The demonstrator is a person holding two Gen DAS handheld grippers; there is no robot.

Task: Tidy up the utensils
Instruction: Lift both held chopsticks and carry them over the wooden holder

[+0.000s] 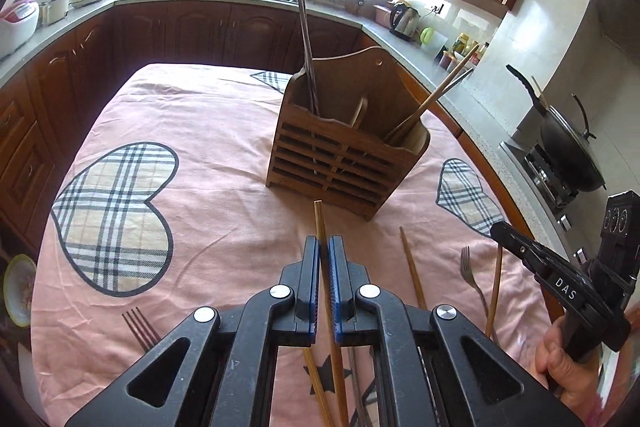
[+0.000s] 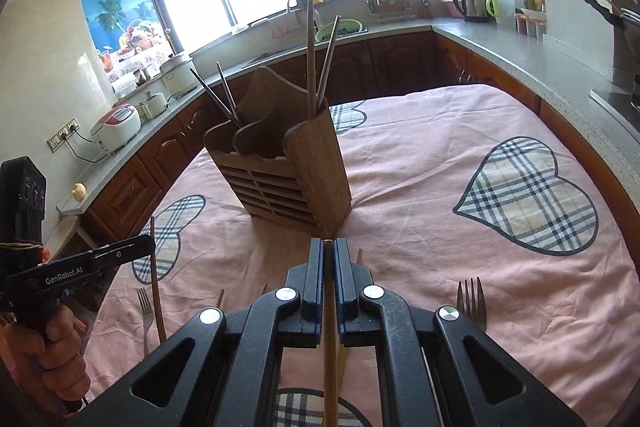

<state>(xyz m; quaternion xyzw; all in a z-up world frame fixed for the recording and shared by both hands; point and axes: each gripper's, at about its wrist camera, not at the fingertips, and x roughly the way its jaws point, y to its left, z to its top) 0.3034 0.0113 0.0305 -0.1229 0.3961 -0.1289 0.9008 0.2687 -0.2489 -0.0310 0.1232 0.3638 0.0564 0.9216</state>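
The left gripper [image 1: 324, 243] has its black fingers [image 1: 311, 267], lined with blue pads, pressed narrow on a slim, square-sectioned bamboo chopstick [image 1: 320, 223]; the pale tip juts a little past the fingertips and the shaft runs back between the linkage arms. The right gripper [image 2: 328, 245] is clamped the same way on a second light wooden chopstick [image 2: 330, 347], whose end barely clears the fingertips.

Just ahead of both pairs of fingers stands the brown wooden utensil caddy [image 1: 340, 163], boxy, with a slatted front, a curved tall back panel and inner dividers. Dark thin chopsticks [image 1: 307, 59] stand nearly upright in the compartment on its left in the left wrist view, and paler ones [image 1: 436, 95] lean out of the one on its right.

The bench is covered by a soft, slightly creased pink cloth [image 1: 208, 155] printed with plaid hearts. Right of the left fingers lie a loose brown chopstick [image 1: 412, 267] and a grey metal fork [image 1: 472, 275]; another dark fork [image 1: 138, 327] lies to their lower left. In the right wrist view a steel fork [image 2: 472, 299] sits just right of the fingers.

Open cloth spreads left of the left fingers and right of the right fingers. The bench edge on each side lies close to dark wood cabinets [image 1: 168, 31] under a grey speckled worktop.
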